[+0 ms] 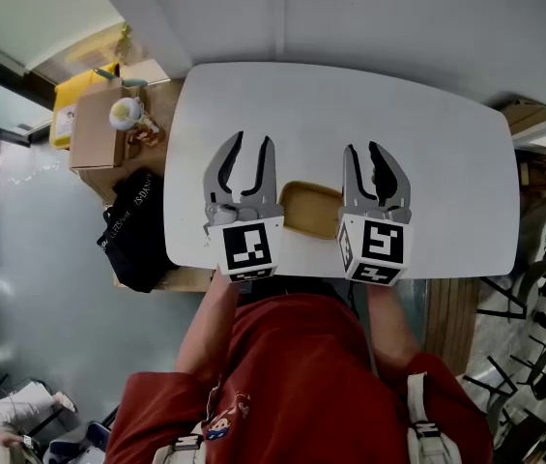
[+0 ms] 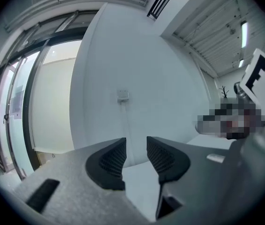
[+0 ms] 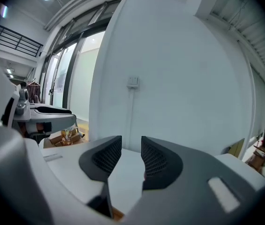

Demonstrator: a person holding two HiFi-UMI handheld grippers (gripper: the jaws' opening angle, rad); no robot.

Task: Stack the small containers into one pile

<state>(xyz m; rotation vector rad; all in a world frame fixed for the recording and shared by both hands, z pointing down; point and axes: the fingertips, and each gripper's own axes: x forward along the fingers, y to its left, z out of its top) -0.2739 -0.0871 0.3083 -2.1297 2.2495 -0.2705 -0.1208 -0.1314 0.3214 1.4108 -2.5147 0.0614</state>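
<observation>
Grey floor point(image 1: 21, 278) and plain white wall point(image 3: 184, 78) all around, with a cardboard box point(image 1: 94, 129) and a black bag point(image 1: 135, 230) beside the left end of the table. Saw the white table point(image 1: 417, 143) almost bare.

Held the left claw point(image 1: 253, 139) and the right claw point(image 1: 365, 148) side by side above its near edge, both pointed nearly level toward the wall. Found both claws wide, with nothing between the jaws, only table top and wall beyond.

Noticed the small containers point(image 1: 309, 209) as one tan shape on the table, between the two claws and close to the near edge, partly covered by the claw bodies. Could not count how many lay nested there. Saw no other container loose on the table, so judged the pile probably made already.

Judged the good way for this step as follows: to keep both claws wide and well above the tan rim, to draw them away without sweeping across the pile, and to look down once more before finishing. For any further piece, needed to grip by the rim, to bring it level over the pile, and to release only once seated.
</observation>
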